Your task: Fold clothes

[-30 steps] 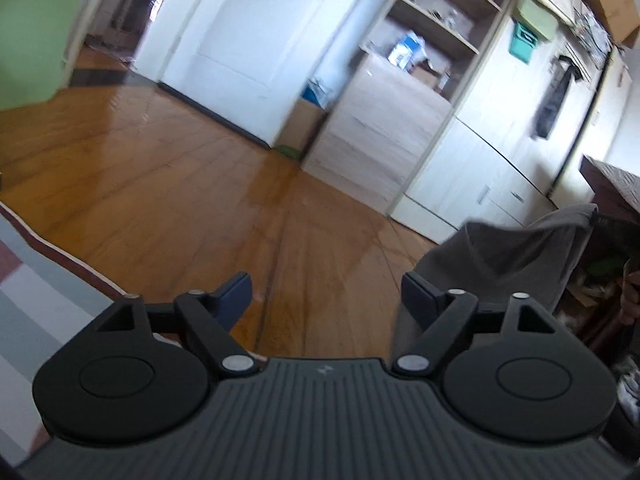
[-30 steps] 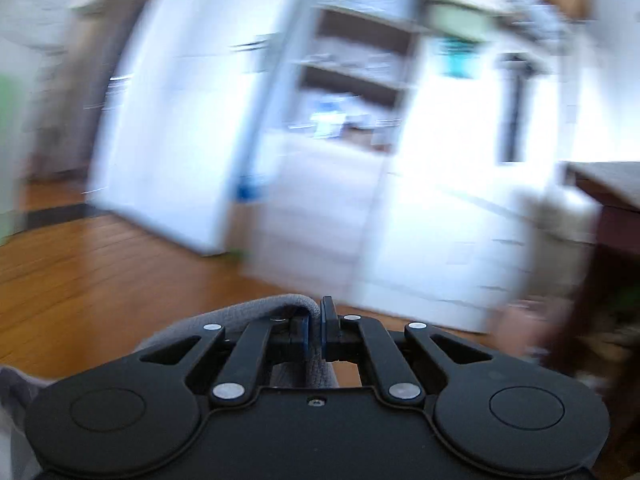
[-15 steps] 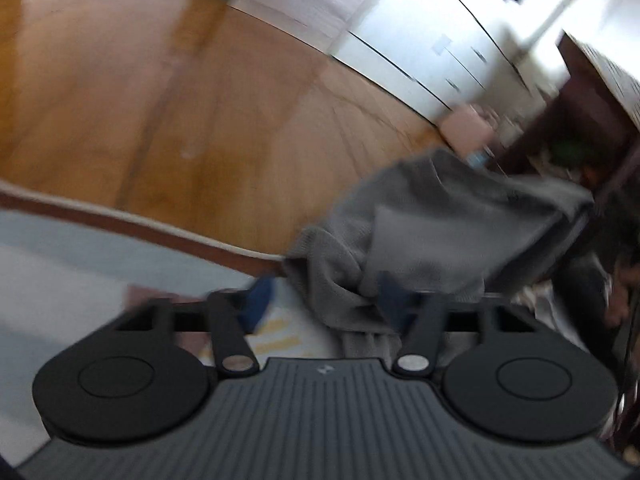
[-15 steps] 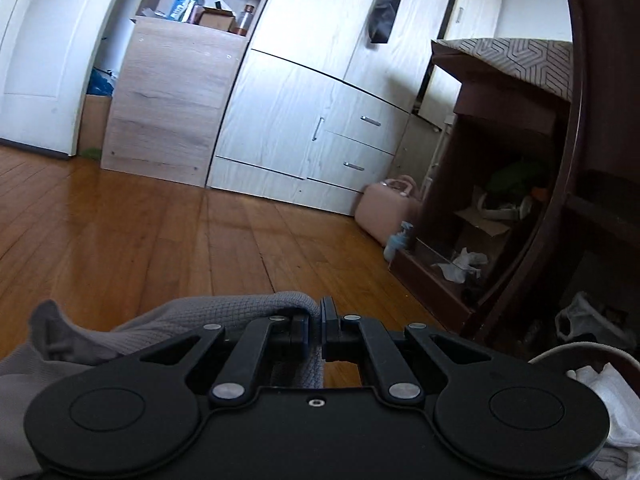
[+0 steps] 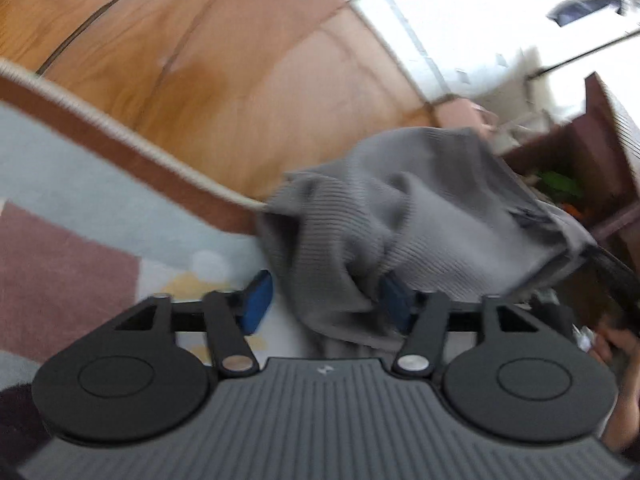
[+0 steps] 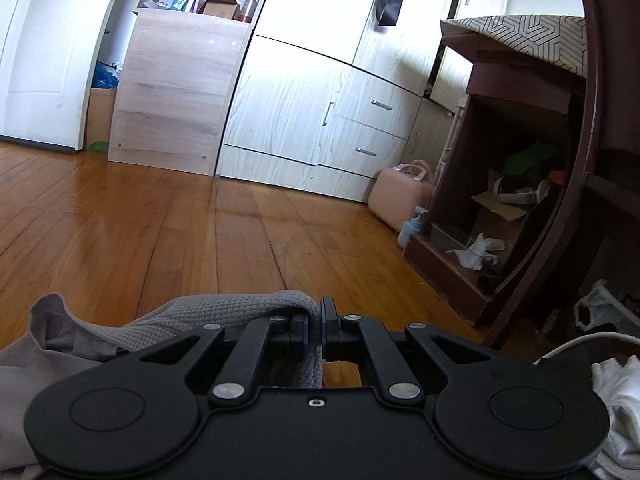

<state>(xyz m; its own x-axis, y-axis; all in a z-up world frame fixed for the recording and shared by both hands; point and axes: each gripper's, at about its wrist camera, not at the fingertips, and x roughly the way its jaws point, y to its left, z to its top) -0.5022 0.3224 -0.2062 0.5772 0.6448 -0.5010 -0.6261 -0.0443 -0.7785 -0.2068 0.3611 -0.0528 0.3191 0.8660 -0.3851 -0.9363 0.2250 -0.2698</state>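
Two tongs: both mine, both at the grey knit garment (image 5: 420, 216).
Left gripper (image 5: 324, 306): jaws apart, just been widening; a fold hangs between them against the right pad, not pinched.
Right gripper (image 6: 315, 330): clamped tight on the garment's (image 6: 224, 312) edge.
Garment: bunched beside the rug's (image 5: 80, 184) border, partly over the wooden floor (image 5: 224, 80).

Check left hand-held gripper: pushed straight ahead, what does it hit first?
Most likely the grey knit garment: a fold already hangs between the open left hand-held gripper fingers. Rug lies beneath; depth is blurred.
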